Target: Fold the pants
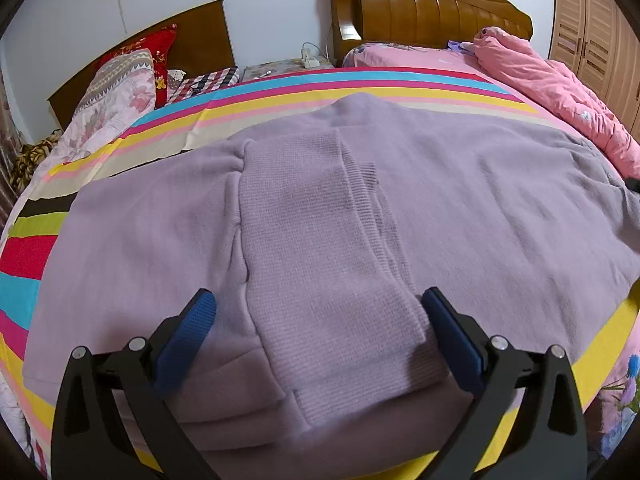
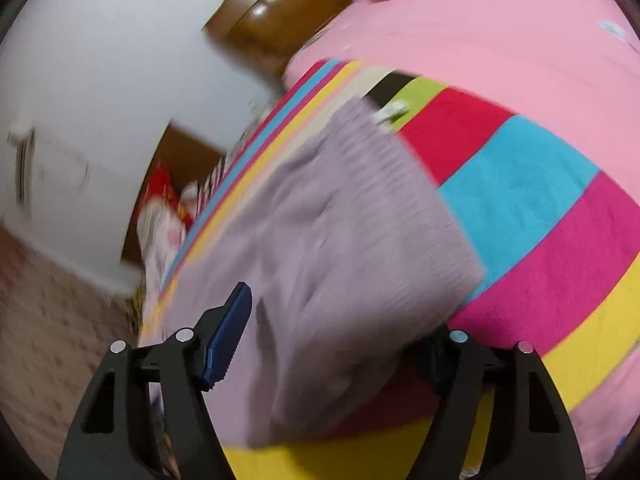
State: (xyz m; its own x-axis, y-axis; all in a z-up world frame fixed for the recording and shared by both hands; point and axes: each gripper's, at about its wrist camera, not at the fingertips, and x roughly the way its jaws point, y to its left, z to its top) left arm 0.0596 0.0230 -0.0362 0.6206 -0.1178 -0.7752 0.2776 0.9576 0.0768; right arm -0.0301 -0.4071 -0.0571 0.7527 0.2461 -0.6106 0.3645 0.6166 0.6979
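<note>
Left gripper: my jaws stand wide apart, holding nothing; a ribbed cuff of the pants lies between the blue pads, touching neither that I can see. Pants: lilac, folded, spread flat on the striped blanket. Right gripper: view blurred; jaws wide, left pad over the pants, right one partly hidden under the fabric's edge; I cannot tell any grip. Beyond: pink quilt, wooden headboard.
</note>
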